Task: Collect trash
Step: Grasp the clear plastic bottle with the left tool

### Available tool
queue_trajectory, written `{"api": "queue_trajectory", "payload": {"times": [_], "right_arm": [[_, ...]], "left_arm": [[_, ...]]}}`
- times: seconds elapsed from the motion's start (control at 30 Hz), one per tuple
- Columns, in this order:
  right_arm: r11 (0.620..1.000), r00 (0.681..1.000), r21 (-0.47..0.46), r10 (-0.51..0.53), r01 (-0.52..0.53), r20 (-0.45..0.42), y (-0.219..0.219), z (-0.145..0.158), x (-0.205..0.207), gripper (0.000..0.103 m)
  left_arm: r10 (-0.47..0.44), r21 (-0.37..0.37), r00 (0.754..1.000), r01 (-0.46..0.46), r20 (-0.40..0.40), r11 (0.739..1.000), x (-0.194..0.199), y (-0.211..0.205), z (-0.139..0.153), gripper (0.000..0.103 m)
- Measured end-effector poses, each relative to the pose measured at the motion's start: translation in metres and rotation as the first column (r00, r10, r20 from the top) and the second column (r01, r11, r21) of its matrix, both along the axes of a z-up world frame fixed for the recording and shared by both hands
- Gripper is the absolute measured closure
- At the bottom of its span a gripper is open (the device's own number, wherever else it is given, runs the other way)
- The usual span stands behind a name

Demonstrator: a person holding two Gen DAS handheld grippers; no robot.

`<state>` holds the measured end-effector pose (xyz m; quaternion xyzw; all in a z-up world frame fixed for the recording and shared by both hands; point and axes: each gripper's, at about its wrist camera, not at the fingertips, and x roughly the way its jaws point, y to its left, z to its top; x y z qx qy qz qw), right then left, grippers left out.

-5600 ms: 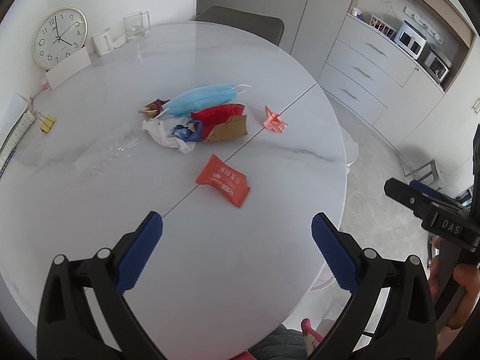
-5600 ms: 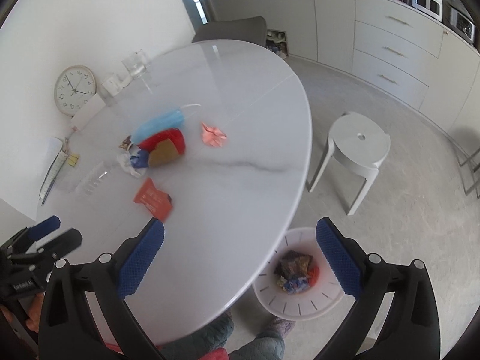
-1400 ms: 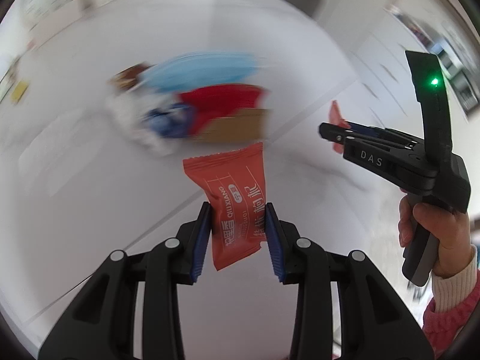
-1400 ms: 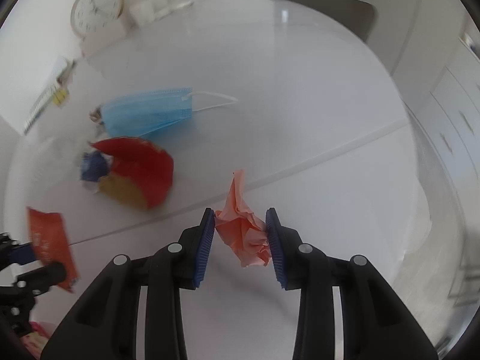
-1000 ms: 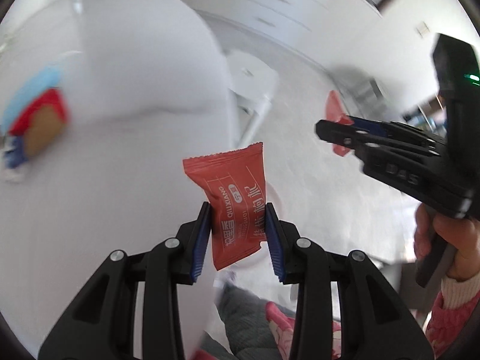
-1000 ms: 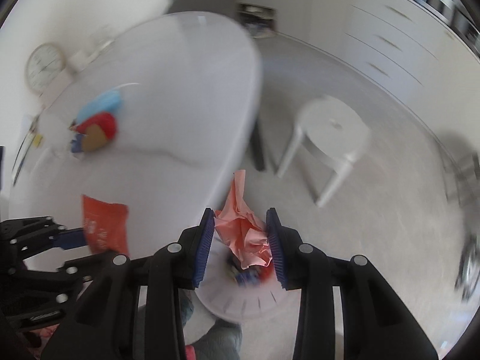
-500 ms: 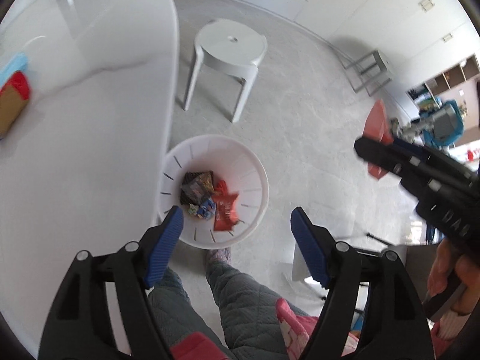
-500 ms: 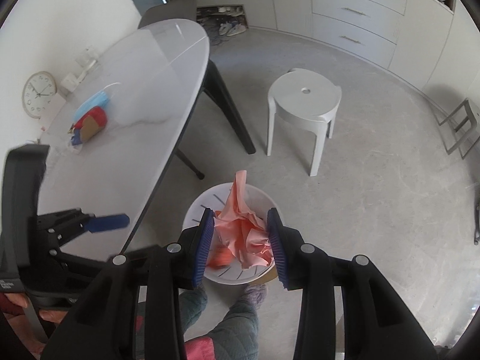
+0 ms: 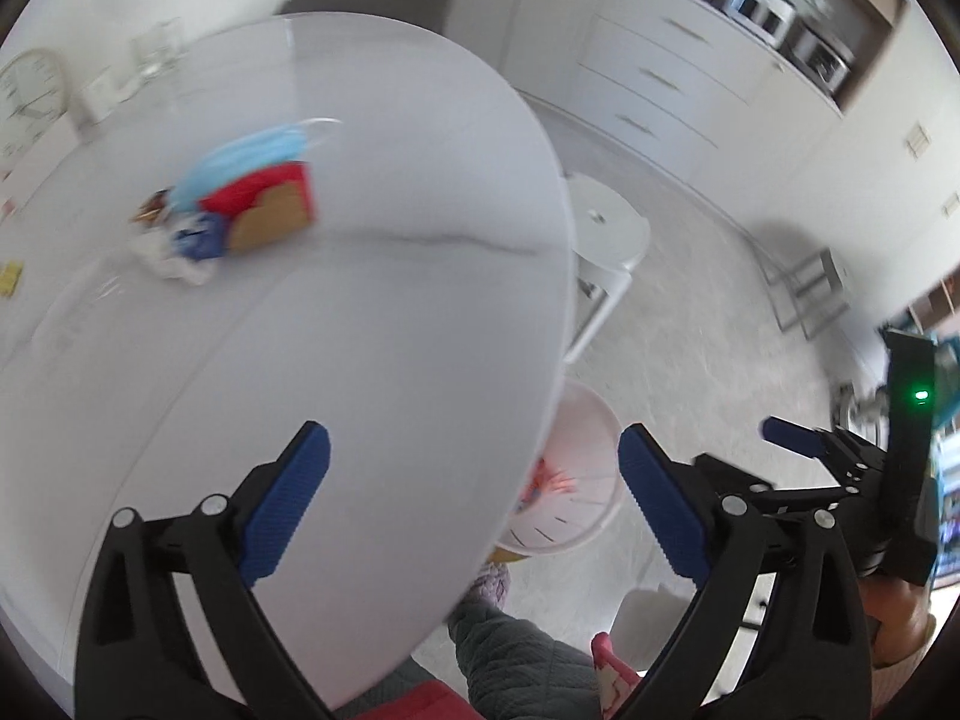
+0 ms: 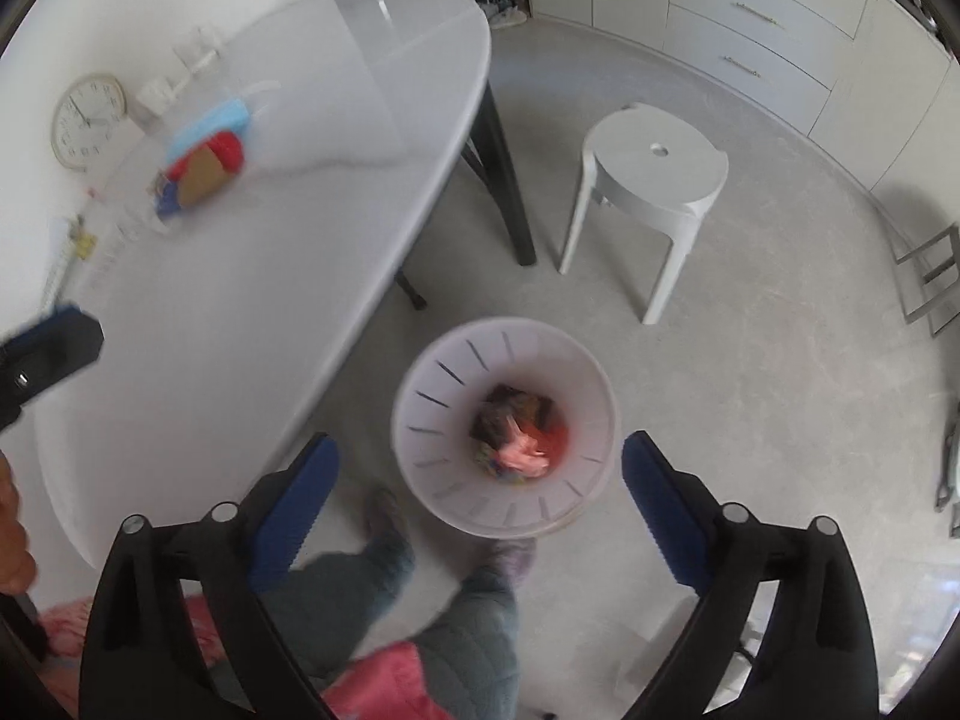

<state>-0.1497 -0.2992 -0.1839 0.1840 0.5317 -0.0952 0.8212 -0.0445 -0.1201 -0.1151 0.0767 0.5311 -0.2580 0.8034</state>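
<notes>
A white trash bin [image 10: 594,372] stands on the floor by the table; the pink crumpled paper [image 10: 525,450] lies inside it on other wrappers. My right gripper [image 10: 477,492] is open and empty above the bin. My left gripper [image 9: 474,510] is open and empty over the white table's [image 9: 360,330] near edge; the bin [image 9: 591,438] shows partly behind that edge. A pile of trash remains on the table: a blue face mask [image 9: 252,156], a red and cardboard piece [image 9: 270,210] and white and blue scraps [image 9: 180,246]. The pile also shows in the right wrist view [image 10: 204,162].
A white stool [image 10: 654,180] stands beyond the bin, with cabinets [image 10: 750,6] behind. A clock [image 10: 87,120] and glassware [image 10: 198,51] sit at the table's far side. The person's legs [image 10: 456,618] are beside the bin. The right gripper [image 9: 840,462] shows in the left wrist view.
My right gripper has opened and dropped the pink paper into the bin. My left gripper, open since releasing the orange packet, has swung back over the table.
</notes>
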Motion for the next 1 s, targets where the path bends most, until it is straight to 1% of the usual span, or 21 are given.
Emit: {"api": "queue_trajectory", "payload": {"times": [0.1,0.27,0.33,0.43,0.53,0.6,0.67,0.73,0.8,0.9,1.0], "right_arm": [[1.000,0.999,-0.020,0.000,0.001,0.038,0.010,0.017,0.008,0.002],[0.999,0.993,-0.026,0.046,-0.044,0.109,0.039,0.047,0.031,0.002],[0.997,0.990,-0.029,0.076,-0.073,0.122,0.053,0.053,0.044,0.002],[0.993,0.985,-0.040,0.119,-0.115,0.127,0.074,0.058,0.062,0.002],[0.986,0.978,-0.026,0.167,-0.165,0.126,0.099,0.060,0.084,0.002],[0.981,0.972,-0.020,0.194,-0.193,0.131,0.117,0.062,0.098,0.002],[0.974,0.964,-0.010,0.227,-0.228,0.138,0.138,0.063,0.113,0.002],[0.968,0.958,-0.003,0.250,-0.252,0.145,0.158,0.065,0.130,0.002],[0.962,0.951,0.006,0.270,-0.274,0.154,0.178,0.064,0.149,0.002],[0.958,0.947,0.007,0.281,-0.286,0.158,0.200,0.062,0.173,0.002],[0.958,0.947,0.006,0.283,-0.287,0.155,0.219,0.057,0.198,0.003]], "left_arm": [[0.047,-0.005,0.999,-0.047,0.022,0.999,0.009,0.027,0.004,0.008],[0.137,0.002,0.988,-0.137,0.074,0.991,0.030,0.079,0.015,0.008],[0.174,-0.003,0.981,-0.174,0.082,0.985,0.038,0.101,0.018,0.008],[0.241,-0.006,0.965,-0.242,0.102,0.970,0.054,0.141,0.019,0.008],[0.265,0.009,0.954,-0.269,0.144,0.963,0.064,0.171,0.022,0.008],[0.256,0.034,0.950,-0.266,0.180,0.963,0.075,0.191,0.021,0.008],[0.232,0.051,0.952,-0.246,0.198,0.968,0.087,0.209,0.017,0.008],[0.203,0.075,0.958,-0.222,0.203,0.972,0.100,0.223,0.011,0.008],[0.168,0.083,0.965,-0.187,0.199,0.979,0.117,0.237,0.005,0.008],[0.093,0.095,0.978,-0.113,0.188,0.989,0.142,0.253,-0.005,0.008],[0.004,0.107,0.986,-0.023,0.170,0.994,0.167,0.258,-0.015,0.008]]}}
